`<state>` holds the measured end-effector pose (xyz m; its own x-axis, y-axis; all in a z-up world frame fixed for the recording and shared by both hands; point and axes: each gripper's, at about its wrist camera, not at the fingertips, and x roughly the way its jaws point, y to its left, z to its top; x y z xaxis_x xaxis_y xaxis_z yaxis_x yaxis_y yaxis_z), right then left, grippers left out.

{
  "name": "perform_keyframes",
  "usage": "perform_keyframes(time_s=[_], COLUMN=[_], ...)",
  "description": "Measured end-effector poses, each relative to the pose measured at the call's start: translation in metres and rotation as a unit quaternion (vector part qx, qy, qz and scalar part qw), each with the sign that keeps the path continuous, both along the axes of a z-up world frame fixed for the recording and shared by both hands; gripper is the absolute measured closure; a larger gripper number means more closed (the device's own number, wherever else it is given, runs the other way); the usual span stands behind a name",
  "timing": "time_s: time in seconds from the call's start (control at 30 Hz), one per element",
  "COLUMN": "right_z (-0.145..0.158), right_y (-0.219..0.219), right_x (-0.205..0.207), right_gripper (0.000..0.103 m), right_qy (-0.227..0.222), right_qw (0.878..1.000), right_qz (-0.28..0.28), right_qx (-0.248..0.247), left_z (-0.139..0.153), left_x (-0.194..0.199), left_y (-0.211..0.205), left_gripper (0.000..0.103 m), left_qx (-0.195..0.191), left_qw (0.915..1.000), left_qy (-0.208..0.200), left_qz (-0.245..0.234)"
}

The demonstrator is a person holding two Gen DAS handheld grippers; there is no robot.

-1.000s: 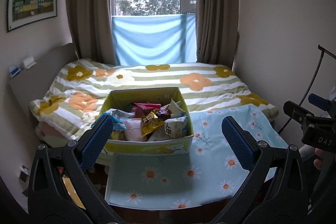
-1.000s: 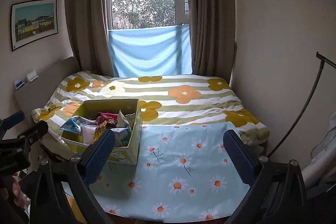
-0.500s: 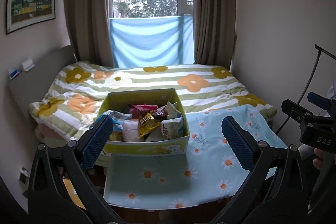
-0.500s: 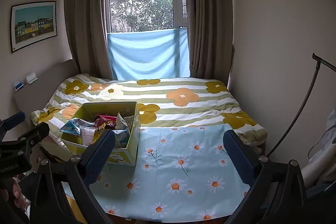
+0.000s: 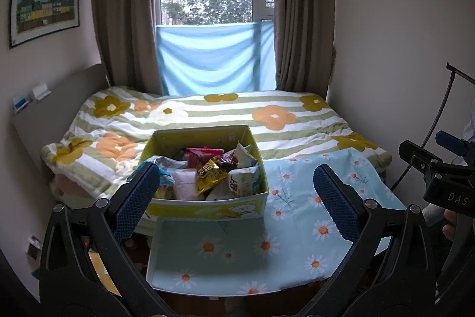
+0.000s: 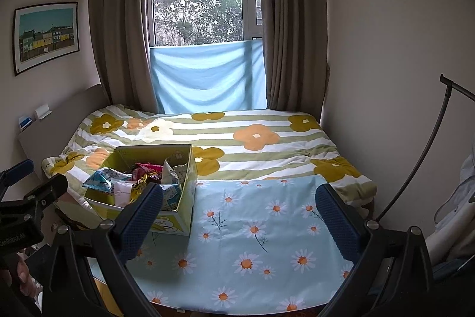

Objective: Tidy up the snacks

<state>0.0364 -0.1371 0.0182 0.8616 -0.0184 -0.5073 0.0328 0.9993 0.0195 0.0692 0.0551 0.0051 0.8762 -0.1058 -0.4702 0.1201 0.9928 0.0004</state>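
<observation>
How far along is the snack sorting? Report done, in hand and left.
Done: nothing visibly sorted; the daisy cloth holds only the box.
In hand: nothing; left gripper and right gripper are both open and empty.
Left: every snack packet is piled in the yellow box.

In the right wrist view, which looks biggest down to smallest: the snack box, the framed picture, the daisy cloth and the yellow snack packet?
1. Daisy cloth
2. Snack box
3. Framed picture; it hangs farther off, so its rank against the box is unsure
4. Yellow snack packet
</observation>
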Motion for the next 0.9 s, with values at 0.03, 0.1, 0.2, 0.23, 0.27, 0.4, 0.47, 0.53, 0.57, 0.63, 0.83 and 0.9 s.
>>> perform_keyframes(time_s=[0.03,0.1,0.2,0.23,0.27,0.4,0.47,0.53,0.57,0.63,0.83,0.9], right_z=[0.0,-0.001,0.0,0.0,0.0,0.001,0.002,0.002,0.001,0.002,0.0,0.0], right_y=[0.0,0.001,0.0,-0.001,0.0,-0.003,-0.003,-0.005,-0.004,-0.005,-0.003,-0.003], right_x=[-0.001,0.0,0.001,0.0,0.0,0.002,0.004,0.006,0.006,0.006,0.007,0.006], right_gripper=[0.001,0.001,0.001,0.001,0.001,0.001,0.001,0.001,0.001,0.001,0.001,0.001], right_qy=[-0.001,0.0,0.0,0.0,0.0,-0.002,-0.001,-0.001,-0.001,0.0,0.001,0.001], right_qw=[1.0,1.0,1.0,1.0,1.0,1.0,1.0,1.0,1.0,1.0,1.0,1.0], right_qz=[0.0,0.0,-0.001,-0.002,-0.002,-0.004,-0.005,-0.005,-0.005,-0.005,-0.008,-0.009], right_qx=[0.0,0.001,0.001,0.0,0.0,0.0,-0.001,0.0,-0.001,0.0,0.0,0.001], left_z=[0.0,0.0,0.0,0.0,0.0,0.0,0.0,-0.001,-0.001,-0.001,0.0,0.001], left_x=[0.0,0.0,-0.001,-0.001,-0.001,0.0,0.001,0.002,0.002,0.002,0.0,0.0], left_y=[0.0,0.0,0.001,0.001,0.001,0.001,0.0,-0.002,-0.002,-0.003,-0.009,-0.009], left_gripper=[0.0,0.0,0.0,0.0,0.0,0.0,0.0,0.0,0.0,0.0,0.0,0.0], left_qx=[0.0,0.001,0.001,0.001,0.001,0.003,0.005,0.006,0.007,0.009,0.027,0.029], left_qw=[1.0,1.0,1.0,1.0,1.0,1.0,1.0,0.9999,0.9999,0.9999,0.999,0.9988], left_qy=[0.0,0.0,0.0,0.0,0.0,0.0,-0.001,-0.001,-0.002,-0.003,-0.023,-0.028], left_qz=[0.0,0.002,0.003,0.003,0.004,0.007,0.008,0.008,0.009,0.011,0.026,0.027])
